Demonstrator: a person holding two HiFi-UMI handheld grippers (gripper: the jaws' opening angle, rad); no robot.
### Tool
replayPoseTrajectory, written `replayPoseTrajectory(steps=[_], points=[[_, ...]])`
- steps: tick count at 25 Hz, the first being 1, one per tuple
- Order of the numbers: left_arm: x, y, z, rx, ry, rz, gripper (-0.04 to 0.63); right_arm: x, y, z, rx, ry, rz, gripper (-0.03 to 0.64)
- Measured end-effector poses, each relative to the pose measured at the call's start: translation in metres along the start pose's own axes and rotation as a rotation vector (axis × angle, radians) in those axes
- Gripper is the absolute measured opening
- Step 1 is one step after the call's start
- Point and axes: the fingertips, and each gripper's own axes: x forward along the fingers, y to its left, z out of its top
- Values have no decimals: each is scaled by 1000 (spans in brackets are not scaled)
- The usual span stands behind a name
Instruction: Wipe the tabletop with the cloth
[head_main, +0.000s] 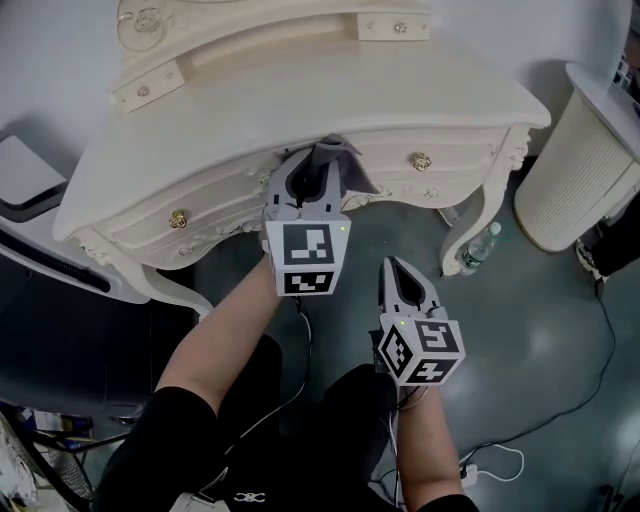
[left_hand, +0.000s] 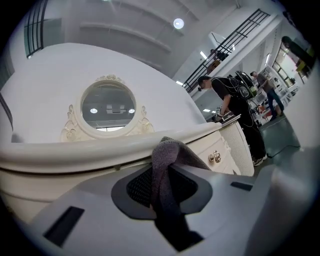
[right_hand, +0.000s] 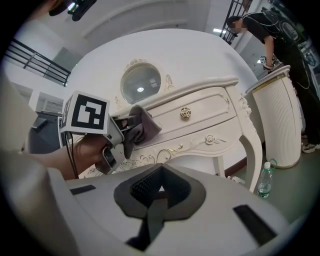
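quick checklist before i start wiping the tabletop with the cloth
1. Cloth gripped: ok. The grey cloth is pinched between the jaws of the left gripper.
2. Cloth on the tabletop: not ok. It sits at the front edge, by the drawers, below the top surface.
3. Right gripper out of the way: ok. It is shut, empty and low over the floor.
4. Plastic bottle out of the way: ok. It stands on the floor by the table leg, apart from both grippers.
5. Enough loose cloth to wipe with: cannot tell.

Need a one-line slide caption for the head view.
Left gripper grips the grey cloth at the dressing table's front edge; right gripper hangs shut, empty, below.
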Motion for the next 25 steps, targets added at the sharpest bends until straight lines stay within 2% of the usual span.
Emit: replayPoseTrajectory(steps=[7,9,12,17,22,25], points=[[12,-13,15,-23,-39,-3,69,-5,-32,-5,6,-36,-90,8],[10,-19,15,-41,-38,-32,69,-12,-38,-7,9,-34,-110,8],[21,-48,18,-51,11,-115,69,-24,-50,-3,24,-46,-146,8],[51,-86,30,-93,98,-188,69,-48,-74,8,26,-87,-219,8],[68,-128,41,3,102,-230,69,-72,-96,9,63,-106,-281,8],[73,-145,47,120,79,-208,69,-82,-105,14,72,-127,-313,8]])
